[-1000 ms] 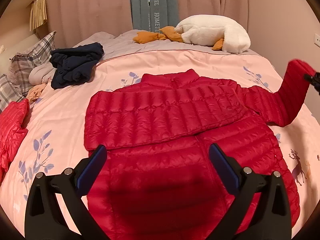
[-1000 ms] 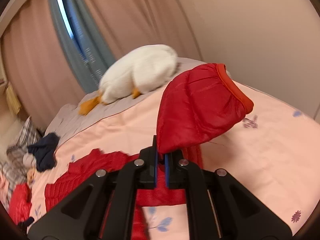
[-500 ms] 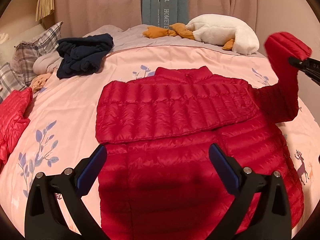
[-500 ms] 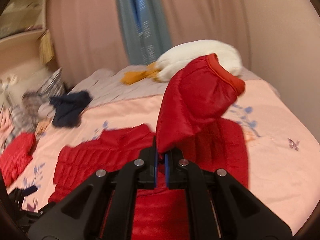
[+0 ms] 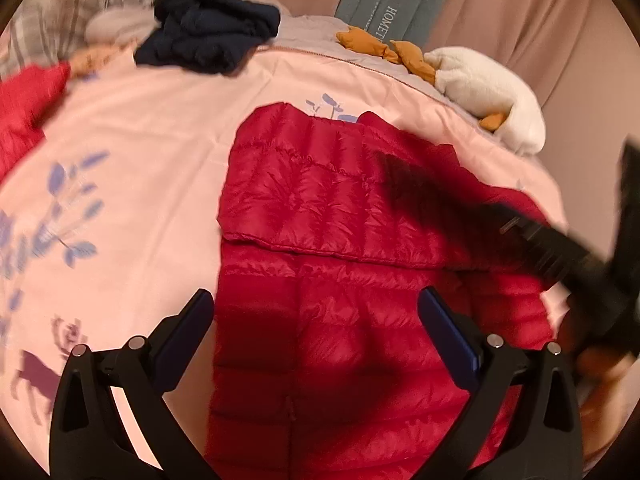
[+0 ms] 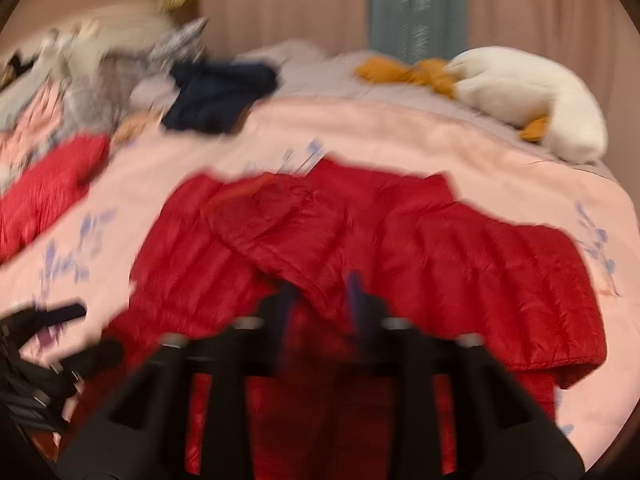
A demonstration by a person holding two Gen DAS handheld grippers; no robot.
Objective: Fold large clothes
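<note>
Jaws of the right gripper (image 6: 320,292) stand slightly parted around a sleeve fold, the left gripper (image 5: 316,320) wide open above the red jacket (image 5: 340,280) mid-bed (image 5: 140,152). The slick sleeve may slide off.

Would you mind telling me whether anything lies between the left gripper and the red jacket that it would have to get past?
Nothing visible does. The left gripper hangs open directly over the red jacket, with only air between. The right gripper reaches across the jacket's far right side, and the navy clothes lie well beyond.
</note>
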